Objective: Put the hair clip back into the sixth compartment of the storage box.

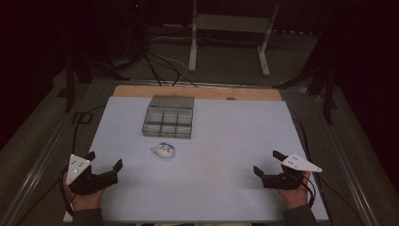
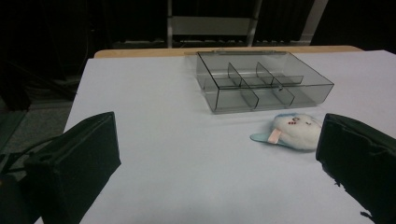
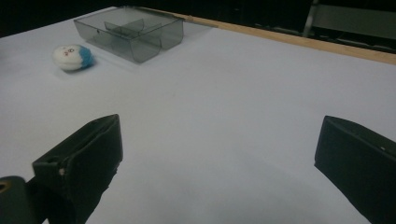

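A small white plush toy with blue trim [image 1: 164,150] lies on the white table surface [image 1: 226,141], just in front of a clear grey box with several compartments [image 1: 168,117]. The left gripper view has the toy [image 2: 294,131] to the right of centre and the box [image 2: 261,85] behind it. My left gripper [image 1: 104,161] rests open near the front left edge, nothing between its jaws. My right gripper [image 1: 268,162] is open at the front right, also holding nothing. From the right gripper view the toy [image 3: 72,57] and box [image 3: 133,30] sit far off at upper left.
A wooden strip [image 1: 197,92] edges the table's far side. Beyond it stand a white metal frame [image 1: 226,33] and cables on the floor [image 1: 160,66]. Metal rails [image 1: 42,160] run along both sides of the table.
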Demonstrator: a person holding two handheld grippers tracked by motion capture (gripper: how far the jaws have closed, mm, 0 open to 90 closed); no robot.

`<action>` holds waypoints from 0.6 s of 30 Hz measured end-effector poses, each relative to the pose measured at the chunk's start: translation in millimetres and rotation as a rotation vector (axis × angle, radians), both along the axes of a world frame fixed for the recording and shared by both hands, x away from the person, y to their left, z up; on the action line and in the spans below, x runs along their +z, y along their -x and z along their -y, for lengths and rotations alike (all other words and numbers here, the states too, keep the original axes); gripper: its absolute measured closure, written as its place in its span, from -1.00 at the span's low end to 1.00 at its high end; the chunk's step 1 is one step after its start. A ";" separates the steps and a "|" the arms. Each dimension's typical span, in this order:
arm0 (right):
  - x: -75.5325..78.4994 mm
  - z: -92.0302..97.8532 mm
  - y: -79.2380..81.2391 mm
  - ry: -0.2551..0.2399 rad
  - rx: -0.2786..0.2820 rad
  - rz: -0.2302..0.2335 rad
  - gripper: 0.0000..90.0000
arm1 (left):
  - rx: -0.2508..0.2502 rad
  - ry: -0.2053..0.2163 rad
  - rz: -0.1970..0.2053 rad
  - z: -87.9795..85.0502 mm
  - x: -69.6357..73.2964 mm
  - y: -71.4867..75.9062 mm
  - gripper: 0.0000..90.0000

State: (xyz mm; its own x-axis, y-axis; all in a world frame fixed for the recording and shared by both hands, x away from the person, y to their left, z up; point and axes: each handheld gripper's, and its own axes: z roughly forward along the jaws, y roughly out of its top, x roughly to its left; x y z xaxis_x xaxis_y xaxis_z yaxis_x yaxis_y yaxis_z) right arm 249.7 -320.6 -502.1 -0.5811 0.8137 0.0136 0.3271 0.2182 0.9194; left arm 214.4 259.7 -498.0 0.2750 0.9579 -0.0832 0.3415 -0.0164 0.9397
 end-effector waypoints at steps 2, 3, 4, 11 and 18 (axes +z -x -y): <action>0.2 0.6 0.1 -0.008 -0.005 -0.001 -0.98 | -0.004 -0.010 -0.002 1.2 0.4 0.2 -0.99; 0.7 2.2 0.1 -0.022 -0.011 0.003 -0.98 | -0.008 -0.014 -0.001 1.7 0.9 0.1 -0.99; 1.2 2.6 0.3 -0.029 -0.016 0.003 -0.98 | -0.009 -0.016 0.000 2.4 1.7 -0.1 -0.99; 1.2 2.4 0.3 -0.028 -0.029 0.016 -0.98 | -0.031 -0.015 0.005 4.5 9.1 -1.4 -0.99; 1.2 2.4 -0.2 -0.030 -0.029 0.017 -0.98 | -0.067 -0.002 0.019 9.0 20.1 -8.8 -0.99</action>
